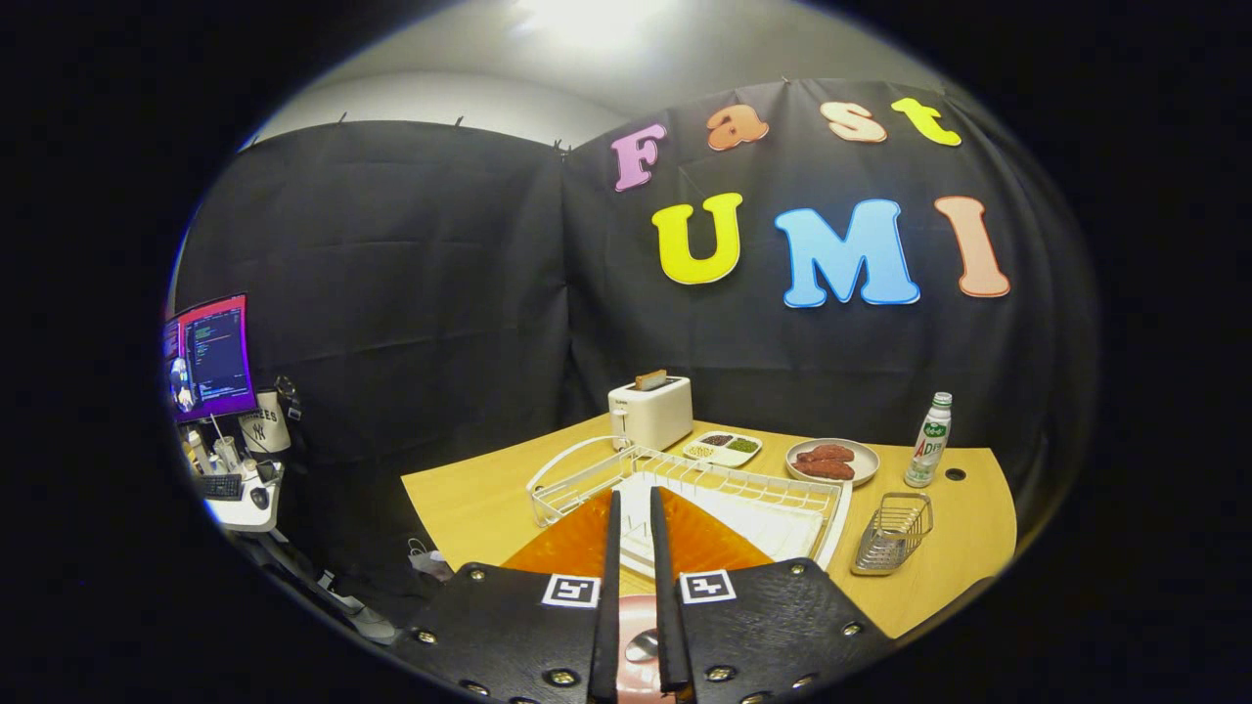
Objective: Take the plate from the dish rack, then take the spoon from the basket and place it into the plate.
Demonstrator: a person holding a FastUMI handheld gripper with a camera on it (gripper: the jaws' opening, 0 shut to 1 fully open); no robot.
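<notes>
Gripper view: the gripper (632, 548) sits at the bottom centre of the frame, its two orange fingers (577, 543) drawn nearly together with a narrow slit left between their black inner edges. No object is pinched at the tips. Down in that slit, close to the gripper body, the pink plate (636, 631) shows through, and a metal spoon (643, 646) lies on it.

Just beyond the fingertips, in the lower middle of the frame, stands the white wire dish rack (743, 489) on a white tray, resting on the wooden table (469, 504). To the right of the rack, lower right of centre, is the small metal wire basket (892, 531); whether anything is in it I cannot tell.

Behind the rack, at the middle of the frame, a white toaster (650, 413) has a slice of bread sticking up from its slot. Right of the toaster lies a white divided dish (722, 448) with dark and green contents, then a grey plate with reddish pieces of food (831, 460), then a small bottle (928, 440) with a green cap and white-green label, standing upright near the table's far right corner.

At the left edge of the frame, away from the table, a lit monitor (210, 357) hangs above a small stand with a keyboard (220, 486) and assorted bits.
</notes>
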